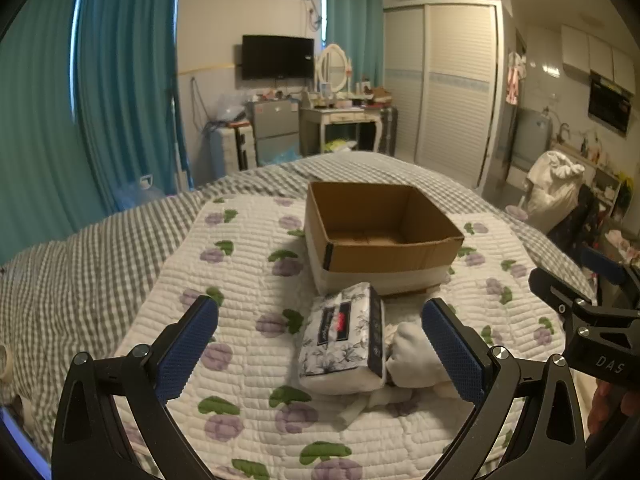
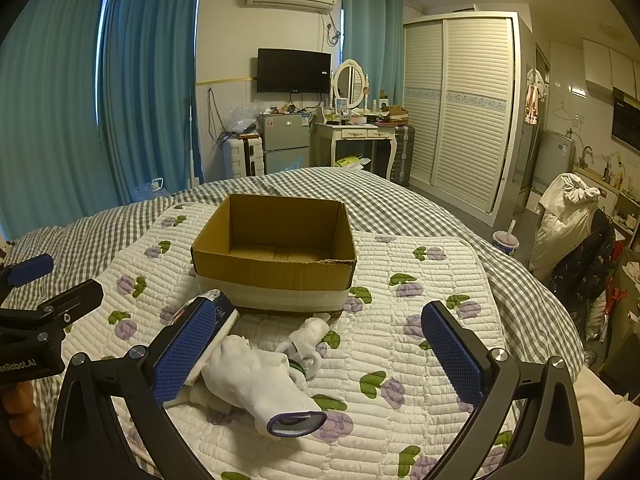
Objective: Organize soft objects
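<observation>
An empty open cardboard box (image 1: 380, 236) (image 2: 276, 256) stands on the quilted flower blanket (image 1: 240, 380). A floral tissue pack (image 1: 344, 336) lies in front of it, between the wide-open fingers of my left gripper (image 1: 320, 348). White socks (image 1: 412, 356) lie right of the pack. In the right wrist view a white sock with a purple cuff (image 2: 260, 384) and a smaller rolled sock (image 2: 308, 340) lie between the open fingers of my right gripper (image 2: 320, 352). The tissue pack (image 2: 218, 304) is partly hidden behind its left finger. Both grippers are empty.
The blanket lies on a grey checked bedspread (image 2: 400, 204). The right gripper's body (image 1: 592, 320) shows at the right edge of the left view; the left gripper's body (image 2: 36, 320) shows at the left of the right view. A drink cup (image 2: 505, 240) stands beyond the bed's right edge.
</observation>
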`<state>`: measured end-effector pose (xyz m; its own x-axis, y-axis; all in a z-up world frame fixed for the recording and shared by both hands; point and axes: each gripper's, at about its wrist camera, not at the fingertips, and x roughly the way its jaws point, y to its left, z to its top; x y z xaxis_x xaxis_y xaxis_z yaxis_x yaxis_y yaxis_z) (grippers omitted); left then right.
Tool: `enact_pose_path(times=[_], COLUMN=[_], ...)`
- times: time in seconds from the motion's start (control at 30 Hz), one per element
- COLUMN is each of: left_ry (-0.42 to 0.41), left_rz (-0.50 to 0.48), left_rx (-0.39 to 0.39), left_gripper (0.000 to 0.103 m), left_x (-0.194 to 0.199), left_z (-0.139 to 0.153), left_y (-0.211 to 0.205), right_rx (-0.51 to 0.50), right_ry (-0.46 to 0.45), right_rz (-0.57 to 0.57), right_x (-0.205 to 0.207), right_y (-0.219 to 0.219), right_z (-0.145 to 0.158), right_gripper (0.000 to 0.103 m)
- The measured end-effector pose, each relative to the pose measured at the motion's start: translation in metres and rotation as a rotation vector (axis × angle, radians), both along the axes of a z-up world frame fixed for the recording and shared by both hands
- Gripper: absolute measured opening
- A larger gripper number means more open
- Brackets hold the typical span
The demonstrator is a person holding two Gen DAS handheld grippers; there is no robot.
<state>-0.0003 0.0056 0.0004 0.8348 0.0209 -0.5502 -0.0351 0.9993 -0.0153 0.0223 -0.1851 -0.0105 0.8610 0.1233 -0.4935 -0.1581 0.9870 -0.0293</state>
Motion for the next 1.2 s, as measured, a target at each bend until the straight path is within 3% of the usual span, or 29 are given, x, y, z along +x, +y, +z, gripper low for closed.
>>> enact_pose_path(times=[1.2], left_ry=[0.013], left_rz=[0.003], left_rx=[-0.009], left_gripper=[0.103], left_x=[0.0004], left_z=[-0.0023], left_y=[0.0026], right_rx=[-0.008], right_ry=[0.004], right_rz=[0.007], right_x=[-0.0002], right_y=[0.0041], right_z=[-0.001], right_gripper=[0.103])
